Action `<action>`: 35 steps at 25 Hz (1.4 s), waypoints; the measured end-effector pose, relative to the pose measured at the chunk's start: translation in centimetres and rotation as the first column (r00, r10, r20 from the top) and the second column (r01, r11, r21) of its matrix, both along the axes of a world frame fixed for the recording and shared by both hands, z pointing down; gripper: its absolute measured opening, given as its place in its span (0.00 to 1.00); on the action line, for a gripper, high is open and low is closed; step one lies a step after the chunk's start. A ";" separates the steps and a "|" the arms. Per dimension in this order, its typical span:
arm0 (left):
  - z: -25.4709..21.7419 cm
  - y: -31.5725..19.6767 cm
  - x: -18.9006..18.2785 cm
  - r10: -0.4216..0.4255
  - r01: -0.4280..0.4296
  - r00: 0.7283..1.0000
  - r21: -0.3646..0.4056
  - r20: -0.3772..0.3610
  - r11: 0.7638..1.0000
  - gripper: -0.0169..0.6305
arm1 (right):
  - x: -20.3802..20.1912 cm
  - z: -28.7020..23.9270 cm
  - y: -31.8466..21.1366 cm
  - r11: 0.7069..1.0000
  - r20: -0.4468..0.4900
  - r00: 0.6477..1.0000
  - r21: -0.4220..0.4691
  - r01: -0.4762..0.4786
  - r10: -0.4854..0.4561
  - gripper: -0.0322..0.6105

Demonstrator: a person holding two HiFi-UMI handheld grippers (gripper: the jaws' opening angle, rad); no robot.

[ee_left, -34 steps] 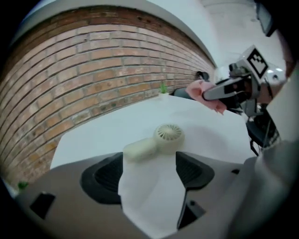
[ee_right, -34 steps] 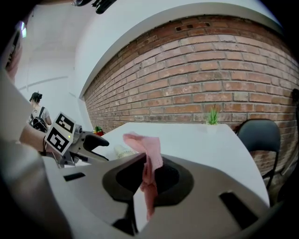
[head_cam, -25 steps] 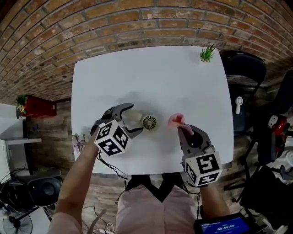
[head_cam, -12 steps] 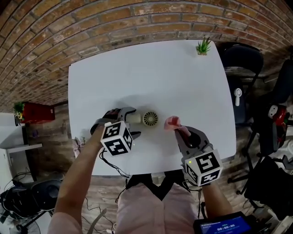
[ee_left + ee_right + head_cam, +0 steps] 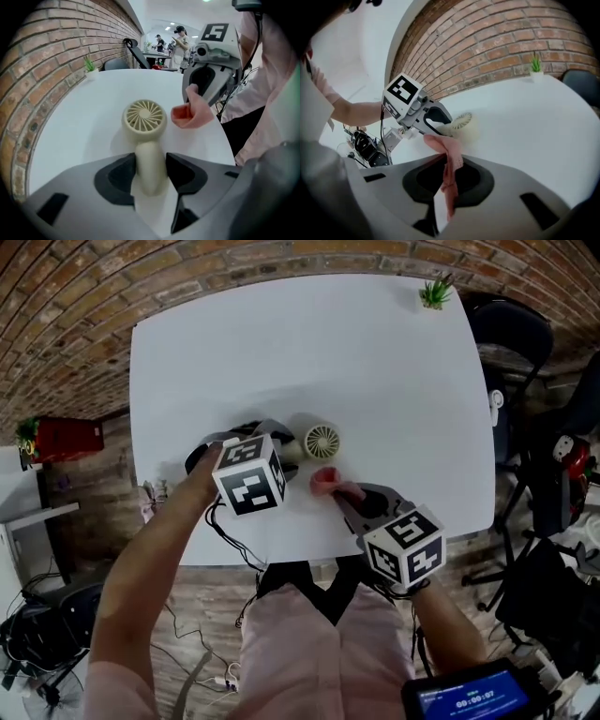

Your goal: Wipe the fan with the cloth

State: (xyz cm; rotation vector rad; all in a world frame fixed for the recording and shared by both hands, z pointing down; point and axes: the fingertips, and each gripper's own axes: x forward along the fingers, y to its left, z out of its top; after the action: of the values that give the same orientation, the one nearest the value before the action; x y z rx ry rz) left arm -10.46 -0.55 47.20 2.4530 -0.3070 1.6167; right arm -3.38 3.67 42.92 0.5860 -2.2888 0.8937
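Fan [image 5: 322,441]: on table [image 5: 375,352].
Left gripper [image 5: 151,166]: jaws have just been closing; clamped on fan handle.
Right gripper [image 5: 449,180]: clamped on cloth [image 5: 324,482].
Cloth: just beside fan, not touching.
Surroundings: plant [image 5: 436,292], chair [image 5: 511,329], well apart from fan.

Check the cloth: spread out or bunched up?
Bunched up: the pink cloth sticks out as a crumpled wad from the shut right gripper.

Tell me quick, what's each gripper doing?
Left gripper: jaws have just been closing, now clamped on the handle of the fan.
Right gripper: shut on the pink cloth.
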 end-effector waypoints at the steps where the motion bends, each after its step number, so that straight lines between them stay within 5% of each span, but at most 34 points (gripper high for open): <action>1: -0.1 0.2 0.1 0.001 -0.001 1.000 -0.006 0.003 1.000 0.36 | -0.2 0.5 0.3 0.999 0.006 1.000 -0.039 -0.010 0.010 0.11; 11: -0.1 0.4 0.3 0.044 -0.044 0.999 -0.016 0.024 0.999 0.35 | -2.6 2.6 -0.1 0.949 0.068 0.976 -0.256 -0.183 0.207 0.11; 21: -0.1 0.6 0.2 0.060 -0.060 0.998 -0.018 0.013 0.998 0.35 | -4.7 2.8 -1.5 0.801 0.196 0.854 -0.494 -0.338 0.482 0.10; 35: 0.0 0.7 0.3 0.087 -0.087 0.996 -0.032 0.011 0.996 0.35 | -3.3 2.9 -1.7 0.774 0.175 0.840 -0.516 -0.366 0.514 0.10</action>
State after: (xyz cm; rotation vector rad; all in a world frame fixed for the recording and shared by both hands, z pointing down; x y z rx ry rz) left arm -10.14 0.13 47.24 2.4660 -0.1773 1.6587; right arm -6.67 2.00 45.79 0.8342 -2.0927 1.8261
